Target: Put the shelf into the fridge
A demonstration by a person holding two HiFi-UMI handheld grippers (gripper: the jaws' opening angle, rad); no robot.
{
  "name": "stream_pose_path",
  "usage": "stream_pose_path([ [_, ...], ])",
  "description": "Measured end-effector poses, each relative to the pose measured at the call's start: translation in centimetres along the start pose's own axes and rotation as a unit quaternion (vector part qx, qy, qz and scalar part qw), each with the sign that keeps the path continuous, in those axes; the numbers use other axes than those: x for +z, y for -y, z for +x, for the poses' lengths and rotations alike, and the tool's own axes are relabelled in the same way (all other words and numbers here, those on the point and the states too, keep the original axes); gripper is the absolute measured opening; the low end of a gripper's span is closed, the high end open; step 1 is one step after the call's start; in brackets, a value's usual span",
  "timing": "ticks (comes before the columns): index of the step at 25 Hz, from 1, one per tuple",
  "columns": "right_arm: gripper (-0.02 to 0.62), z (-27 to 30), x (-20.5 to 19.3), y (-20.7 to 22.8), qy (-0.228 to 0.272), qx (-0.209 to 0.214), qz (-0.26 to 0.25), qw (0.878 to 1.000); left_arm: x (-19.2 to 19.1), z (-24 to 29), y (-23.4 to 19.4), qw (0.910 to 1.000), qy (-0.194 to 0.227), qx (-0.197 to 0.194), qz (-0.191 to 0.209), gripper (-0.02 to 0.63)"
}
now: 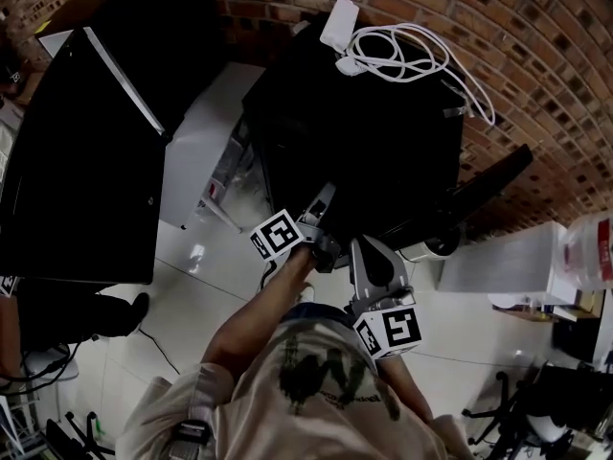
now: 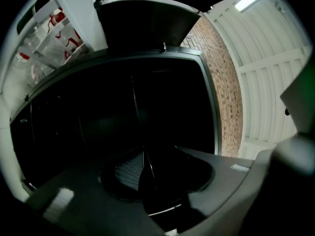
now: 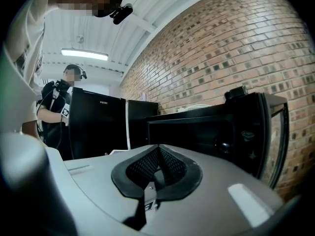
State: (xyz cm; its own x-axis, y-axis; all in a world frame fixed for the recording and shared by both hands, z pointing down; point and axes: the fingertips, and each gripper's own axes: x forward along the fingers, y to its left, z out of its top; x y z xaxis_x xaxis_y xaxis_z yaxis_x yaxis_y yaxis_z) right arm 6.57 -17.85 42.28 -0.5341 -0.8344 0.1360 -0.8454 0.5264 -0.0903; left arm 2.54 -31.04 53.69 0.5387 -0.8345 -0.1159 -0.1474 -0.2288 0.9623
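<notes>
the left gripper (image 2: 152, 149) has its jaws slightly apart around the thin shelf (image 2: 140, 122) edge running ahead into the fridge (image 2: 210, 102), the right gripper (image 3: 157, 147) is closed on nothing, so it seems best to draw straight back along the shelf's plane without nudging it.

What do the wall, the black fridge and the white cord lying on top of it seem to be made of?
Wall: red-brown brick with paler mortar lines, matt and rough.
Fridge: smooth black casing with a faint sheen; painted metal or plastic, hard to tell.
Cord: white, flexible, loosely coiled; probably plastic-sheathed.
</notes>
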Motion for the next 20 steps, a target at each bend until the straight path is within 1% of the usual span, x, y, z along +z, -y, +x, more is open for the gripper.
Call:
stream_pose_path([
  [4,0.000,-1.6,0.4,-1.9,0.006,-0.001,-0.002,1.000,-0.6,-2.9,2.5,0.9995,-0.012,-0.005,0.029,0.139],
  [10,0.000,-4.9,0.2,-5.2,0.008,-0.003,0.002,1.000,-1.8,-7.8,6.5,0.9981,-0.015,-0.021,0.055,0.063],
  [11,0.000,-5.4,0.2,-5.8,0.008,-0.002,0.002,1.000,-2.1,-8.7,7.2,0.9973,-0.018,-0.025,0.067,0.057],
  [14,0.000,-7.0,0.1,-7.4,0.008,0.002,0.001,1.000,-2.5,-11.4,9.4,0.9914,-0.021,-0.031,0.126,0.046],
  [17,0.000,-8.3,-0.2,-8.5,0.008,0.007,0.000,1.000,-3.1,-13.9,11.1,0.9876,-0.016,-0.039,0.151,0.038],
  [20,0.000,-9.2,-0.3,-9.7,0.009,0.014,-0.001,1.000,-3.4,-16.3,12.5,0.9833,-0.010,-0.036,0.178,0.027],
])
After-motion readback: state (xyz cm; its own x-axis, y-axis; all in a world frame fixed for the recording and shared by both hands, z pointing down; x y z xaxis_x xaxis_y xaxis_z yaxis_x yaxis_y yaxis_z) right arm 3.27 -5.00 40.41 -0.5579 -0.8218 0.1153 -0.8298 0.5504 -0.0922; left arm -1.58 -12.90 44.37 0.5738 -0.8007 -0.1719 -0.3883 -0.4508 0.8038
